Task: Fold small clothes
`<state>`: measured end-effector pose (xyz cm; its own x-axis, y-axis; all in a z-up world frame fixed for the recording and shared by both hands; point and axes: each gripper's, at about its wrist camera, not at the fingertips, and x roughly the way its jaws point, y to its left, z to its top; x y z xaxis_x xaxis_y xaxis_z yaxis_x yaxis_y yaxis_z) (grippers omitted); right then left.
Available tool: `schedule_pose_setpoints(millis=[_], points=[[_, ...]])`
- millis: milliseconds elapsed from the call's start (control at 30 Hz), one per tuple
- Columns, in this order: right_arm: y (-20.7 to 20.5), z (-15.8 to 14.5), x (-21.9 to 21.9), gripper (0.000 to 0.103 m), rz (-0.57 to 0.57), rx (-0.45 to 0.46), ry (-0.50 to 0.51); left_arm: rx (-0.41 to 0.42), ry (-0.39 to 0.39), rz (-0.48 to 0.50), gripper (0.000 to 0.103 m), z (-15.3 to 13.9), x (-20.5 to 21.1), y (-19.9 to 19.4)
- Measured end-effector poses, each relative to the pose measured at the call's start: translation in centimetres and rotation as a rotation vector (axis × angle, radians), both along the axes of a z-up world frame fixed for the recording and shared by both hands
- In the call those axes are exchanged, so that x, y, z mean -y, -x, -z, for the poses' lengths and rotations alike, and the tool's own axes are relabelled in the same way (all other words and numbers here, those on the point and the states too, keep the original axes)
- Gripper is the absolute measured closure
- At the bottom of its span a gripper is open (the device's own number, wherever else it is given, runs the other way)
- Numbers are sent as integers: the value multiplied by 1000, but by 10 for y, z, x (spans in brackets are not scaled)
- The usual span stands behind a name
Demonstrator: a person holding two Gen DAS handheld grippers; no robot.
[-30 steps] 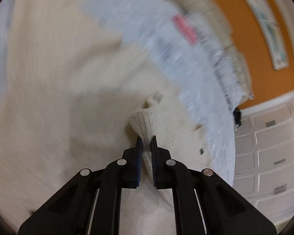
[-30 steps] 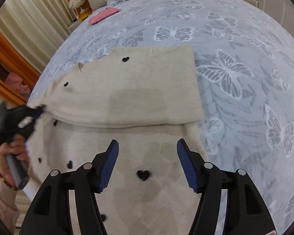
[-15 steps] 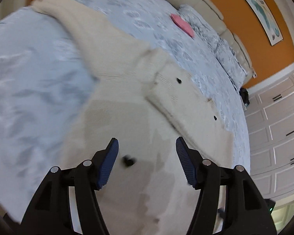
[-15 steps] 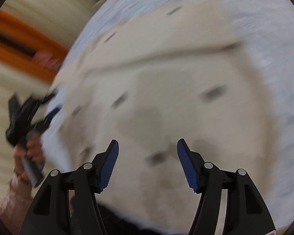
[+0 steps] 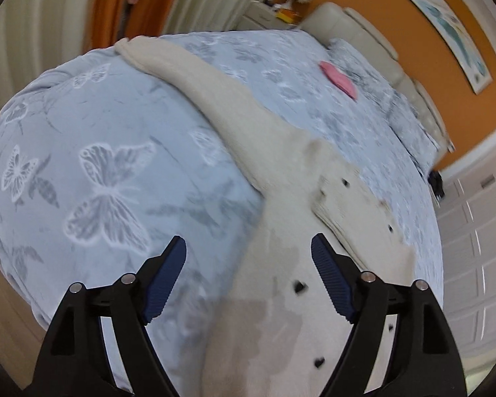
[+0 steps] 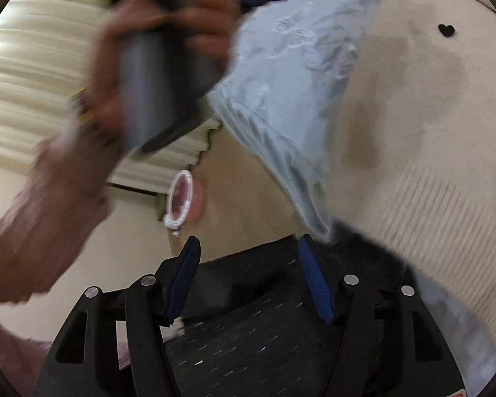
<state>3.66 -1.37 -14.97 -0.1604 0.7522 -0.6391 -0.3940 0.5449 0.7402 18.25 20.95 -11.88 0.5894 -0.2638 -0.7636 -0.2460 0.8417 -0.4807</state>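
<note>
A cream knit sweater (image 5: 281,238) with small black hearts lies on the blue butterfly bedspread (image 5: 99,152). One sleeve is folded across its body at the right; the other sleeve (image 5: 195,76) stretches out to the upper left. My left gripper (image 5: 248,264) is open and empty above the sweater's left edge. My right gripper (image 6: 248,264) is open and empty at the bed's near edge, left of the sweater's ribbed hem (image 6: 439,218). The hand-held left gripper (image 6: 162,49) shows blurred in the right wrist view.
A pink cloth (image 5: 339,79) lies far up the bed near the pillows and headboard (image 5: 363,33). A nightstand (image 5: 268,13) stands beyond. White cabinets (image 5: 479,231) are at the right. Below the right gripper are dark trousers (image 6: 264,330), wooden floor and a pink-and-white round object (image 6: 182,198).
My left gripper let go of the sleeve it held a second ago, opened, and drew back to the left. My right gripper swung down and left to the bed's edge.
</note>
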Motion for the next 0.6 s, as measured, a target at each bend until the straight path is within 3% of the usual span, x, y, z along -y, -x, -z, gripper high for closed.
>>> schedule_pose_setpoints(millis=[167, 367, 467, 533, 600], points=[[-12, -3, 58, 42, 200, 1, 130, 11, 39, -103, 24, 16, -33, -48], [-22, -3, 142, 42, 461, 7, 302, 35, 204, -441, 24, 46, -110, -127], [-20, -3, 165, 42, 534, -3, 346, 53, 228, -590, 24, 58, -144, -156], [-21, -1, 175, 39, 558, -18, 373, 51, 237, -636, 31, 66, -157, -168], [-23, 3, 185, 39, 574, -38, 398, 29, 249, -638, 52, 78, -165, -182]])
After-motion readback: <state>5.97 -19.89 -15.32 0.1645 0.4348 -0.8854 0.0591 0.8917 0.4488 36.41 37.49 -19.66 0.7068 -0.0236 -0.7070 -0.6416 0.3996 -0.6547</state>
